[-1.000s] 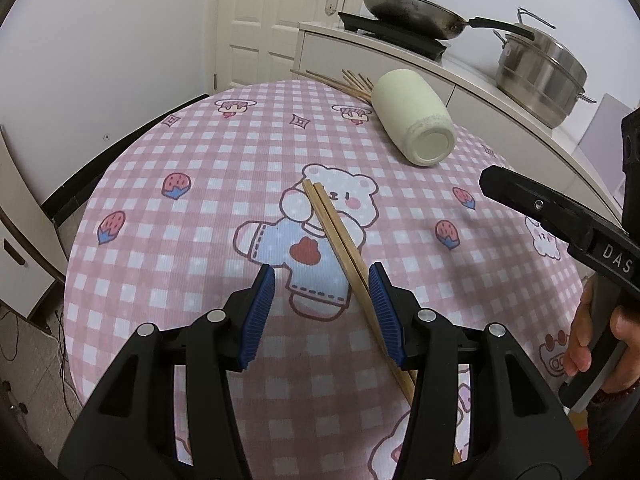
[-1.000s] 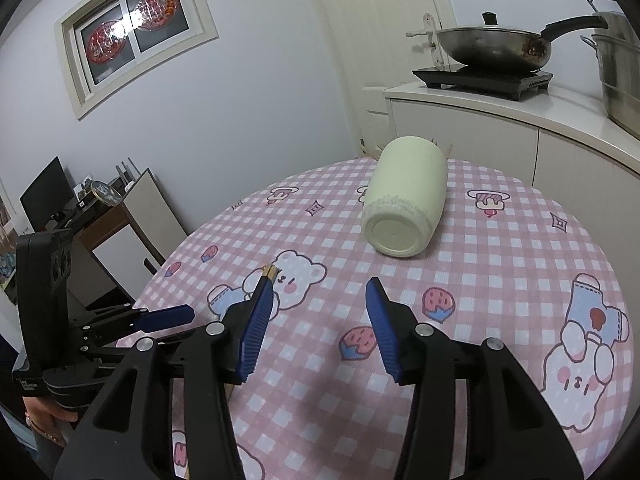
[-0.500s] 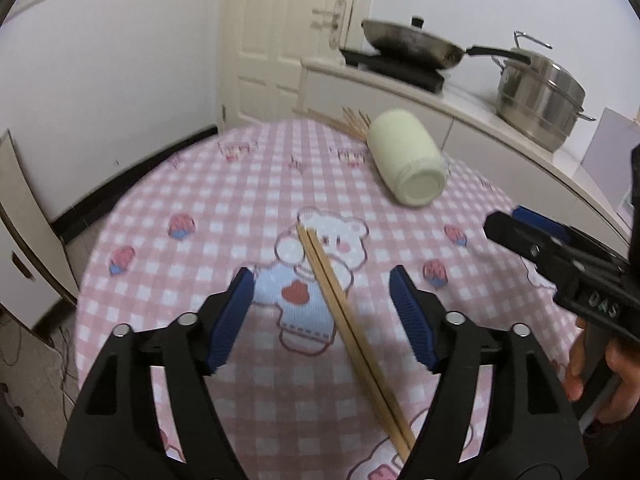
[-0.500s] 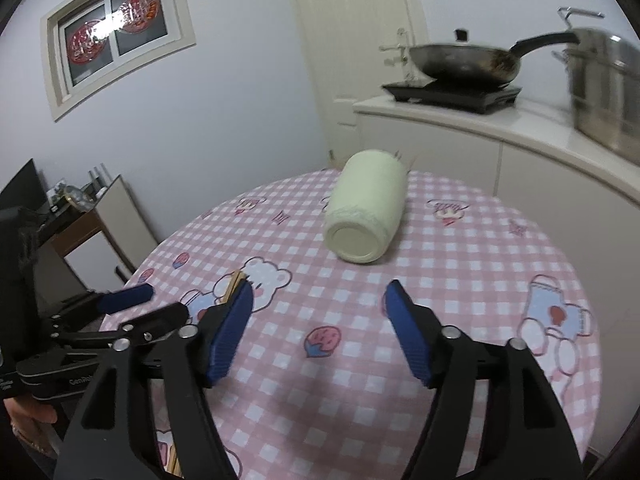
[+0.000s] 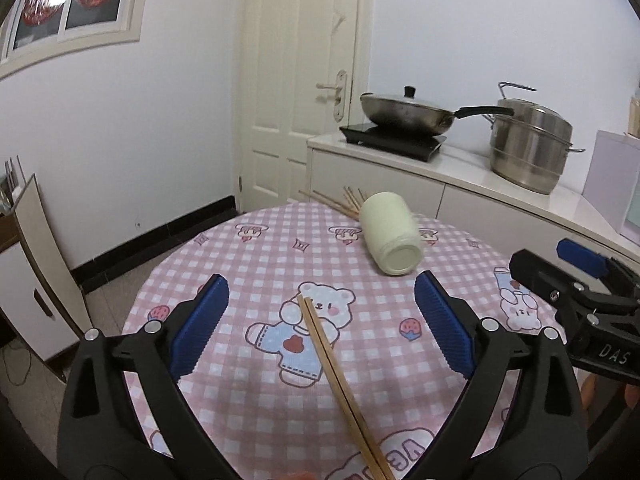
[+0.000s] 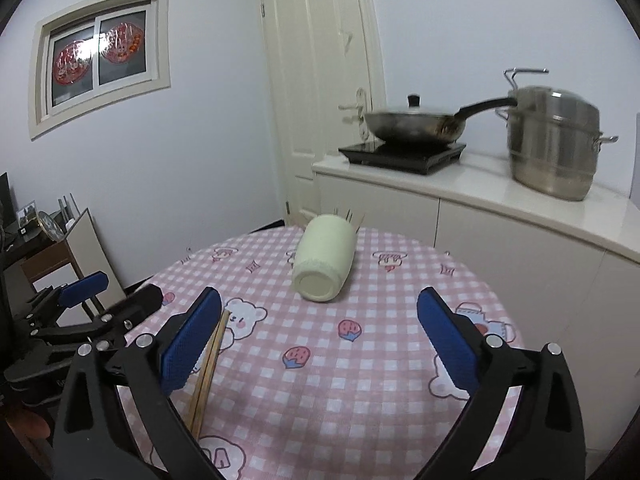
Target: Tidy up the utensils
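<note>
A pair of wooden chopsticks (image 5: 340,376) lies on the pink checked tablecloth (image 5: 256,256), running from the bear print toward me. My left gripper (image 5: 322,328) hovers above them with its jaws opening wide and nothing between the pads. A cream utensil holder (image 5: 391,233) lies on its side at the far part of the table, base toward me, with several chopsticks (image 5: 344,202) sticking out of its far mouth. My right gripper (image 6: 320,338) is also opening, empty, facing the holder (image 6: 325,264). The loose chopsticks (image 6: 206,376) lie beside its left finger.
Beyond the table runs a white counter (image 5: 472,172) with a lidded pan (image 5: 408,114) on a hob and a steel steamer pot (image 5: 528,146). A closed door (image 5: 300,80) stands behind. A folded board (image 5: 36,256) leans at the left wall.
Both grippers rose, tilted up toward the room and opened from about half to wide. The chopsticks and the holder stayed in place.
</note>
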The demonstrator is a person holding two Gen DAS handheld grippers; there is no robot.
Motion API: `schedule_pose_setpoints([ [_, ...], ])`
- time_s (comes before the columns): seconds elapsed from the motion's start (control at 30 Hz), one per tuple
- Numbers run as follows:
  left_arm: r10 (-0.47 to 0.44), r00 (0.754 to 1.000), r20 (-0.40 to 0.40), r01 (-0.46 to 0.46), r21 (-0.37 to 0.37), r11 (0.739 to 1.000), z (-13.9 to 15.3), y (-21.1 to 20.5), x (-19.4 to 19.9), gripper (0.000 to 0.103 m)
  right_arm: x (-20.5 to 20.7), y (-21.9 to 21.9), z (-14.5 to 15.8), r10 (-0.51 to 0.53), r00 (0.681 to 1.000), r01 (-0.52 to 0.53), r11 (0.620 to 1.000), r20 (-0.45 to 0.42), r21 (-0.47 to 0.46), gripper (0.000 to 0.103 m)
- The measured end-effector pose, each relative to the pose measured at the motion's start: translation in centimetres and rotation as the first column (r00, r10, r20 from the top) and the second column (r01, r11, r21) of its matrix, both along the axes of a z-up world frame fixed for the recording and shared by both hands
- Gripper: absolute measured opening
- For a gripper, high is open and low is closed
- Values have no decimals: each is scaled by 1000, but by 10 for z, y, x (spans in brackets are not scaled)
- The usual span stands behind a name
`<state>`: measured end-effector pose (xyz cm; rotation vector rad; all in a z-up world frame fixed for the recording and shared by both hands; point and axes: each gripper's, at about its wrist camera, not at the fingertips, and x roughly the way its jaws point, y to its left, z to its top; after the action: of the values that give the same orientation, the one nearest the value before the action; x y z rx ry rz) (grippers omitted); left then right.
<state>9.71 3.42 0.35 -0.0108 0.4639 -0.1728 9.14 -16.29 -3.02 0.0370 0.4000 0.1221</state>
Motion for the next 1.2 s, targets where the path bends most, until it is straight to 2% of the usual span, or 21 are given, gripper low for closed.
schedule_pose_setpoints([
  [0.23,19,995,102,-21,10,1000,9,-3,-18,97,-16,4,7,0,999,0,1000,51,-17,95],
  [0.53,20,986,168,-19,-7,1000,13,-3,-24,97,-24,5,8,-21,995,25,999,93,-40,95],
  [0.97,15,975,223,-15,-3,1000,14,-8,-31,97,-34,7,8,-55,988,65,996,145,-67,95],
  [1.2,13,974,226,-12,-8,1000,14,-7,-31,97,-35,7,8,-59,984,73,994,167,-79,95],
])
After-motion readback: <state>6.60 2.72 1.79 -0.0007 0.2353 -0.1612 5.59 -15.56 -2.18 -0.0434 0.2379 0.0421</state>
